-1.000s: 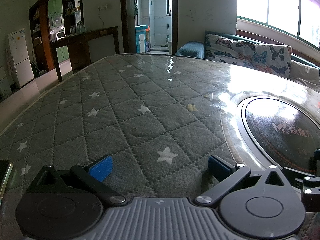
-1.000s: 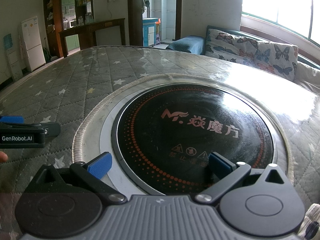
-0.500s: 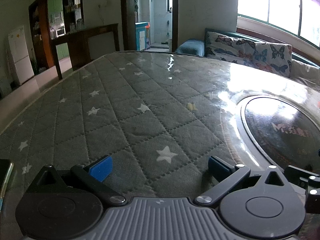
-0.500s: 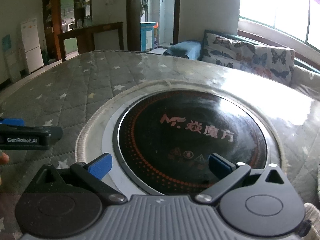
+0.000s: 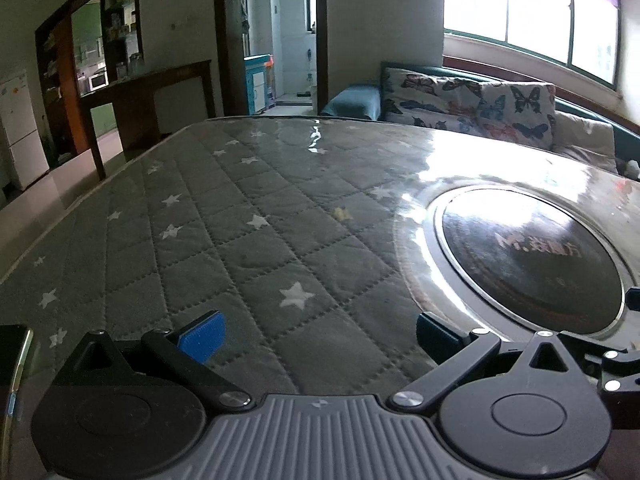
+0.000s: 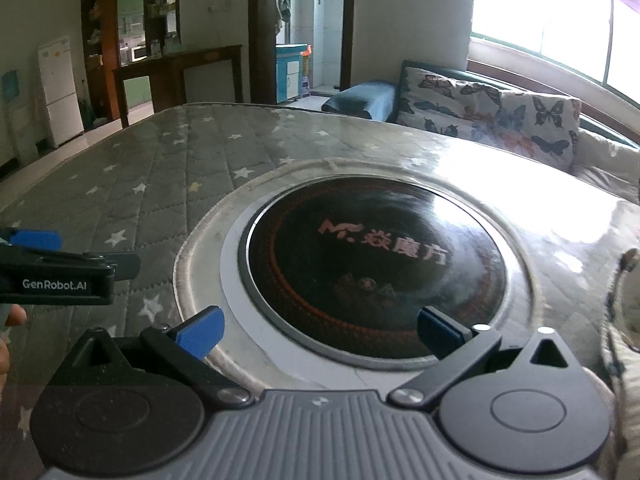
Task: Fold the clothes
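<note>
Left edge, left wrist view: dark phone-like slab, identity unsure. Left gripper: jaws wide apart, nothing held, over grey star-quilted table cover under clear glossy sheet. Centre-right: built-in induction hob. Right gripper: jaws spread wide, empty, above hob rim. Far right edge: pale patterned fabric, possibly the clothes; I cannot confirm, no garment on table. Risk, my judgement: pads slipping on slick sheet, or pinching cover instead of garment.
</note>
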`<action>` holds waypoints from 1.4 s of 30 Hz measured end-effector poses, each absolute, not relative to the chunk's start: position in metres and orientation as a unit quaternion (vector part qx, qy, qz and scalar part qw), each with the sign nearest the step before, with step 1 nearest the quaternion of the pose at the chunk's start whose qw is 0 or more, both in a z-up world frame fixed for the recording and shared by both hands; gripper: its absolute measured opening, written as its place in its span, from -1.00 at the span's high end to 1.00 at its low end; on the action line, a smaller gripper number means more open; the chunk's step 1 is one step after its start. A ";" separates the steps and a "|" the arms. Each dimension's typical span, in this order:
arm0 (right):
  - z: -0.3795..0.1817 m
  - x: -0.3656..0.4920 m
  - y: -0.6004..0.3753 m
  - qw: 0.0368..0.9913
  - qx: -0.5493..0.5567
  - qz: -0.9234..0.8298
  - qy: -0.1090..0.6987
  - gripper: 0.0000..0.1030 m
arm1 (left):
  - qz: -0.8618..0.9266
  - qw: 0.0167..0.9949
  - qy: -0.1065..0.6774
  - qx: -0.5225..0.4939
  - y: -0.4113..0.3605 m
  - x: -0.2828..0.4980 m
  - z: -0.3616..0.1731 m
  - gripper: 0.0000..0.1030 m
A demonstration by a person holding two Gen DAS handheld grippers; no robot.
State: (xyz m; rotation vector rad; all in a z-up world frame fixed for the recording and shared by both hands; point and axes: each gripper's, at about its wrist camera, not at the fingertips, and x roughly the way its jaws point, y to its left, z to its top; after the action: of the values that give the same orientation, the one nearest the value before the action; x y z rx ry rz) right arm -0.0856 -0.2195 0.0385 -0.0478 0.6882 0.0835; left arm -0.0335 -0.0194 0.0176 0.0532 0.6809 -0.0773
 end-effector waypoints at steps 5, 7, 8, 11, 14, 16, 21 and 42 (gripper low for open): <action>0.043 -0.106 -0.228 0.939 -0.017 0.033 0.342 -1.00 | -0.057 0.940 0.336 0.032 -0.028 -0.047 0.020 -1.00; 0.045 -0.115 -0.231 0.939 -0.015 0.031 0.343 -1.00 | -0.067 0.938 0.339 0.034 -0.033 -0.052 0.021 -1.00; 0.045 -0.120 -0.233 0.939 -0.015 0.029 0.342 -1.00 | -0.072 0.937 0.340 0.036 -0.036 -0.055 0.021 -1.00; 0.048 -0.133 -0.237 0.940 -0.012 0.024 0.339 -1.00 | -0.090 0.934 0.345 0.036 -0.042 -0.062 0.022 -1.00; 0.051 -0.149 -0.244 0.941 -0.004 0.017 0.338 -1.00 | -0.106 0.931 0.346 0.041 -0.050 -0.071 0.025 -1.00; 0.054 -0.157 -0.248 0.941 0.001 0.013 0.338 -1.00 | -0.118 0.930 0.346 0.045 -0.058 -0.075 0.027 -1.00; 0.058 -0.182 -0.258 0.943 0.005 -0.001 0.333 -1.00 | -0.151 0.925 0.344 0.056 -0.076 -0.088 0.032 -1.00; 0.058 -0.258 -0.284 0.942 0.022 -0.062 0.330 -1.00 | -0.232 0.906 0.341 0.094 -0.116 -0.138 0.041 -1.00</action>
State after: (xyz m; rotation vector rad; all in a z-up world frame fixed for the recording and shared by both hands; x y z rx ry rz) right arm -0.2575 -0.2838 0.0585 0.0449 0.6737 -0.1261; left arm -0.1376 -0.1161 0.0412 0.1948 0.7034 -0.4786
